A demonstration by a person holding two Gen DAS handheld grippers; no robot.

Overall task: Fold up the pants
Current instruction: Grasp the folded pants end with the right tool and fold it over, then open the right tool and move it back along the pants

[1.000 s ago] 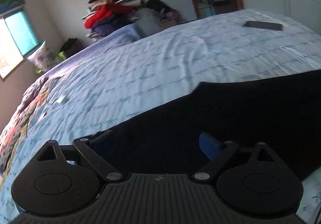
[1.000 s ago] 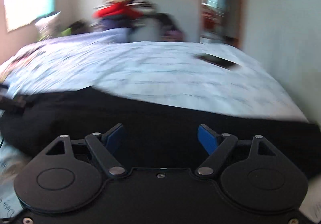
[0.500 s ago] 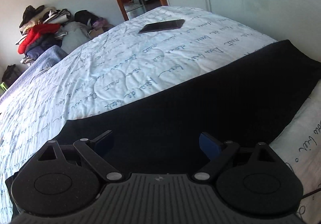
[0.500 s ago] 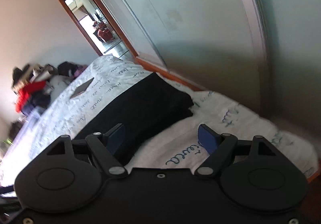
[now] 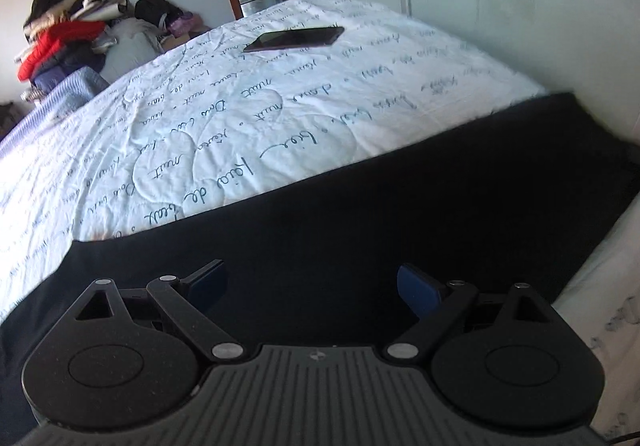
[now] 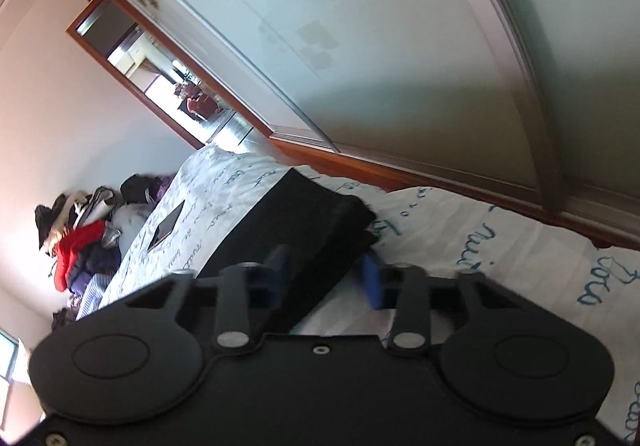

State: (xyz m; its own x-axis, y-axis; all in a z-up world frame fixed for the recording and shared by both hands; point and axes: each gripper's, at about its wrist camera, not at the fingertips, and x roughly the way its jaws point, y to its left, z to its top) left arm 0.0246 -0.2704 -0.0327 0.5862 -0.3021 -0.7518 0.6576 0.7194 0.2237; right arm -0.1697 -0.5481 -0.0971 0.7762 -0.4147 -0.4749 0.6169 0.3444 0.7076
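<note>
Black pants lie stretched across a white quilt with blue script. My left gripper hovers low over the middle of the dark cloth. Its jaws stand wide and are just starting to close, and neither pad presses on anything. In the right wrist view, which is rolled sideways, the pants end near the wall. My right gripper straddles that end's near corner. Its jaws are closing with the cloth edge between them, and a strip of quilt still shows beside the right pad.
A dark phone lies on the quilt beyond the pants, also seen as the phone in the right view. A pile of clothes sits at the far end. Pale sliding doors run close along the bed's side.
Both grippers have swept along the pants toward the end by the wall. The right gripper has rolled over sideways and its fingers have drawn much closer together around the cloth edge.
</note>
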